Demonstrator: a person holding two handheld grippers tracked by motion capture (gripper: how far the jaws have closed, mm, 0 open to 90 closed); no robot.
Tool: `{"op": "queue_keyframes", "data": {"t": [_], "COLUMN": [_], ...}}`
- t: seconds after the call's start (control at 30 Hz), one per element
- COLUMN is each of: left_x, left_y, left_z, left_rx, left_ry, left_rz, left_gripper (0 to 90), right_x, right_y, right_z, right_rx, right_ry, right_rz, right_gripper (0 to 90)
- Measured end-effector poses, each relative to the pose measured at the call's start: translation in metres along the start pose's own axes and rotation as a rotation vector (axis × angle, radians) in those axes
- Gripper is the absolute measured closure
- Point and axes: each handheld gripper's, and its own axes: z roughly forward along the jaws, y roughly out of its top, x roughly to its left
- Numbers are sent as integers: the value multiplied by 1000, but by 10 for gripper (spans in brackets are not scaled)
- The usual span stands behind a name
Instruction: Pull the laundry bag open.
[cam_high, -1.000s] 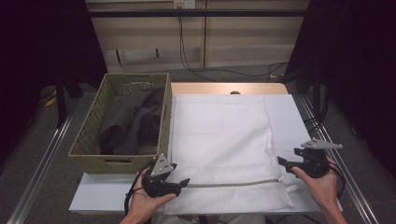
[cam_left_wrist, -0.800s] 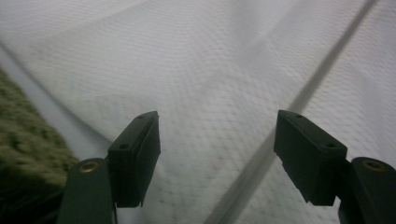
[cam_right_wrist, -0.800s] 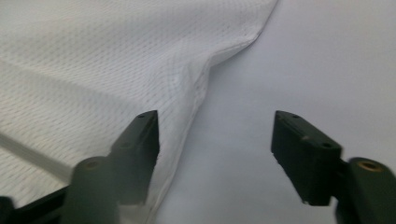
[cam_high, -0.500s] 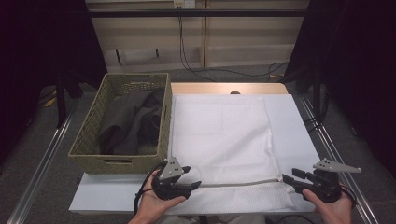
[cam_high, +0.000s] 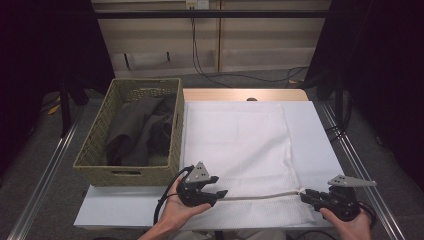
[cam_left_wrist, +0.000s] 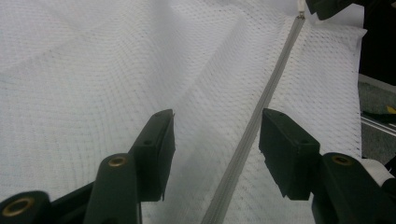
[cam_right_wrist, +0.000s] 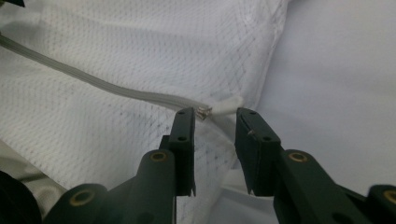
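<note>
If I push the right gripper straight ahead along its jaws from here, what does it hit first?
Most likely the zipper pull, which sits just ahead of the right gripper, between its open jaws. Past it runs the zipper across the white mesh bag. Depth is hard to judge, so ease in.

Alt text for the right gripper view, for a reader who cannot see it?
Open black tongs frame the small metal zipper pull at the end of a pale zipper on a white mesh laundry bag, apparently without gripping it.
</note>
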Motion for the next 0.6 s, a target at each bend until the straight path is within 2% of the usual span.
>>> {"op": "queue_keyframes", "data": {"t": [0.07,0.1,0.2,0.23,0.27,0.3,0.33,0.37,0.43,0.6], "left_x": [-1,-3,-6,-10,-10,-13,-13,-14,-15,-18], "left_y": [-1,-1,0,1,1,2,2,3,5,10], "left_z": [1,3,5,7,7,8,9,9,10,16], "left_rx": [3,17,17,25,25,31,17,31,27,23], "left_ry": [-8,-1,-10,-17,-17,-32,-43,-33,-35,-48], "left_rz": [1,19,21,25,25,38,37,36,25,44], "left_gripper": [455,455,454,453,451,445,443,443,442,441], "right_x": [1,2,4,6,6,8,8,8,6,6], "right_y": [-1,0,1,2,2,2,3,2,1,-1], "right_z": [3,5,7,12,12,14,14,14,14,17], "right_rx": [27,33,30,56,56,64,67,69,79,124], "right_ry": [-9,-19,-25,-44,-44,-60,-61,-59,-71,-74], "right_rz": [-4,-15,-20,-39,-39,-67,-61,-64,-64,-69], "right_gripper": [690,676,634,616,616,614,614,609,605,616]}}
